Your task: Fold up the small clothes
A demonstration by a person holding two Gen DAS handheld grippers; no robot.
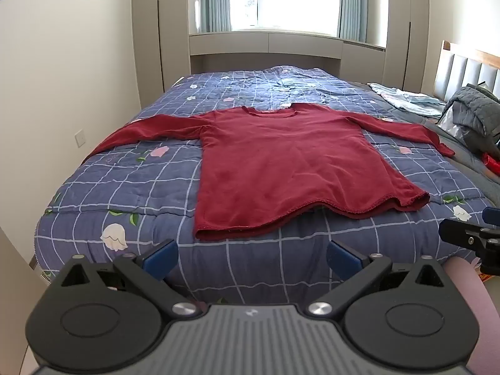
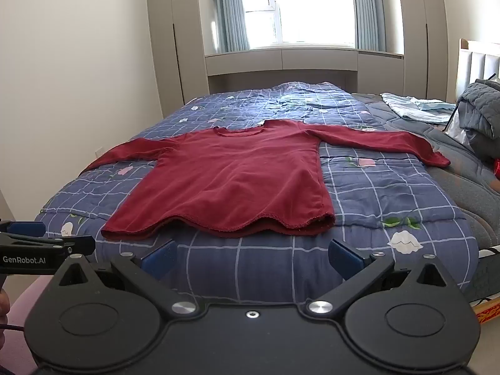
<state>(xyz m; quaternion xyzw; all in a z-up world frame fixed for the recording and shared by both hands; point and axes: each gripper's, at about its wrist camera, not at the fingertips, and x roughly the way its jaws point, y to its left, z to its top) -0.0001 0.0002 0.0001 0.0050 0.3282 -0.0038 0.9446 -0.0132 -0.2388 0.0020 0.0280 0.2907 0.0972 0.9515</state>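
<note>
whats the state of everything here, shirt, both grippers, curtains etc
red shirt: spread flat on the quilt, unfolded, both sleeves out
left gripper: open, holding nothing, short of the hem
right gripper: open, holding nothing, short of the hem
quilt: laid over the bed
curtains: drawn open
grey jacket: crumpled by the headboard

One brand name can be read, on the left gripper.

In the right wrist view, "GenRobot.AI" is printed in white letters on the black side of the left gripper (image 2: 47, 243), seen at the left edge of the frame. In the left wrist view no lettering can be made out; a small pale mark on the grey housing is too small to be read.
</note>
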